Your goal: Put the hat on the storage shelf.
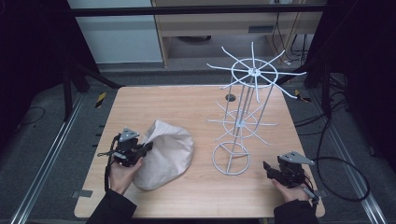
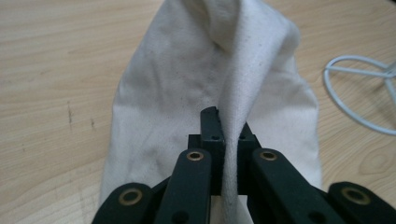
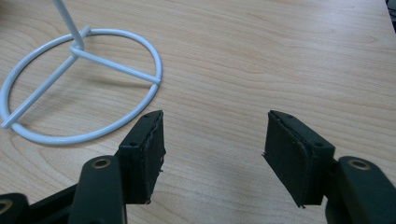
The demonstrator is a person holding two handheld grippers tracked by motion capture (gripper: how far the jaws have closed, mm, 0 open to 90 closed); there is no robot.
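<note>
The cloth bag (image 1: pixel 166 154) lies near the table's (image 1: pixel 196 105) front-left corner; your left gripper (image 2: pixel 223 128) pinches a fold to lift it; your right gripper (image 3: pixel 212 154) waits spread and empty by the front-right corner.

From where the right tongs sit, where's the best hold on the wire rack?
Probably the upright post, low, just above the ring base. Come from the rack's right side, level with the table, the open right tongs straddling the post. It is thin and vertical, so it fits between the pads; the spokes higher up jut outward and would likely snag. The bag lies on the rack's left side.
</note>
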